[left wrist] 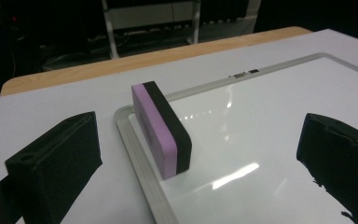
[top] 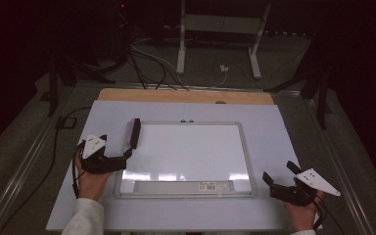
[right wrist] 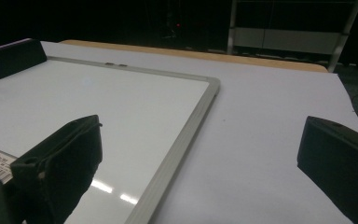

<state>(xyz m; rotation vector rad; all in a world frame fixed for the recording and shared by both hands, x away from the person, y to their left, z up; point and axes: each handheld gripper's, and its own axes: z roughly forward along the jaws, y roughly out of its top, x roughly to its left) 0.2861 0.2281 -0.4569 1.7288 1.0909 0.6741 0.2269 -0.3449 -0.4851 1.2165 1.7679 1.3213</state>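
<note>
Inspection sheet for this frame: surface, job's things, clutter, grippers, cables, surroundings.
Surface: white table top, wooden strip along its far edge.
Job's things: eraser, purple and black, standing on edge at the near left frame of the wiped-looking whiteboard.
Clutter: nothing seen.
Grippers: left gripper open, apart from the eraser; right gripper open, empty, right of the board.
Cables: black cable off the table's left; more on the floor behind.
Surroundings: dark room, white stand behind.
</note>
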